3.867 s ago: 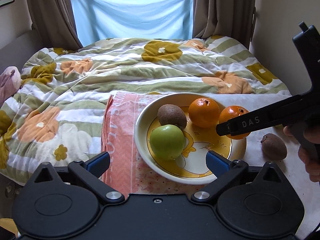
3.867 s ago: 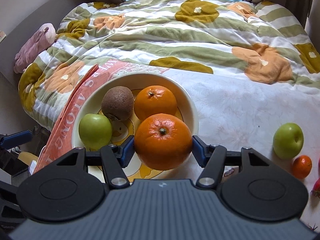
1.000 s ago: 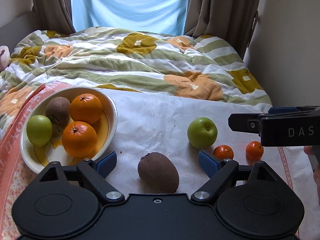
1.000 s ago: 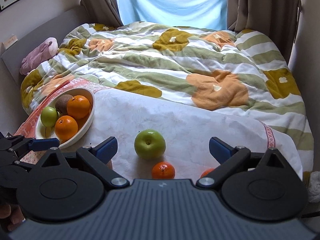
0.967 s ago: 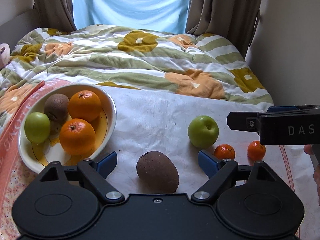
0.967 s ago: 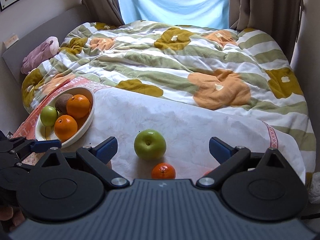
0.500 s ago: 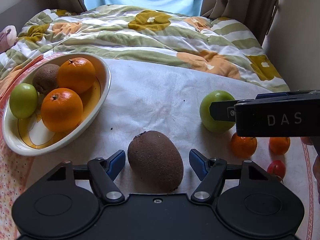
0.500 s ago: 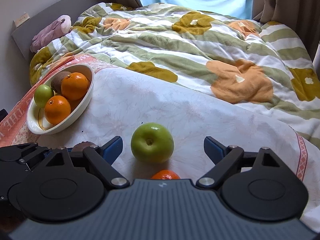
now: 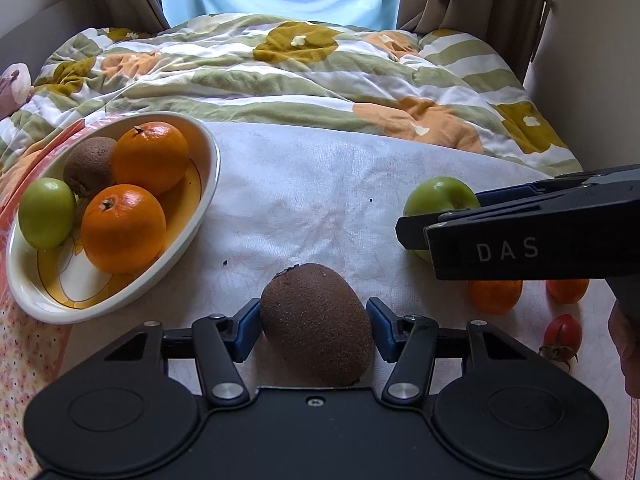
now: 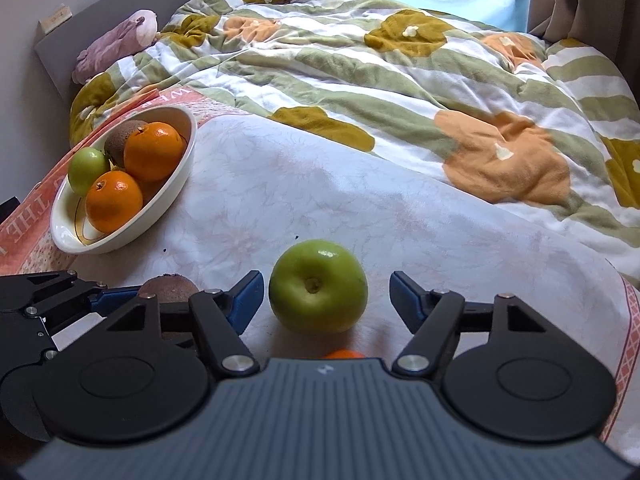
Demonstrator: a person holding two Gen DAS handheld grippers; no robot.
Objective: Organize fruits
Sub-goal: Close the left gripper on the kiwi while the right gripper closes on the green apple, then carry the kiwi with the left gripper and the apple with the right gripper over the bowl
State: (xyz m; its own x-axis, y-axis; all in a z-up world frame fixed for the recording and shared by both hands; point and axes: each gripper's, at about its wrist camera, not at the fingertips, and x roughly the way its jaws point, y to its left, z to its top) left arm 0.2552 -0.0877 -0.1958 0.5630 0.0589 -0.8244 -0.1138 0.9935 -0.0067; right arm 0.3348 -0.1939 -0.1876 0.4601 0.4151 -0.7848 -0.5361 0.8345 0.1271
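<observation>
My left gripper is shut on a brown kiwi that rests on the white cloth. My right gripper is open, its jaws on either side of a green apple with gaps on both sides. The apple also shows in the left wrist view, partly behind the right gripper's finger. A white bowl at the left holds two oranges, a kiwi and a green apple. The bowl shows in the right wrist view too.
Two small mandarins and a small red fruit lie on the cloth at the right. A flowered quilt covers the bed behind. A pink printed cloth lies under the bowl. A wall stands at the right.
My left gripper has closed on the kiwi. My right gripper has come forward and lower so that its open jaws stand around the green apple.
</observation>
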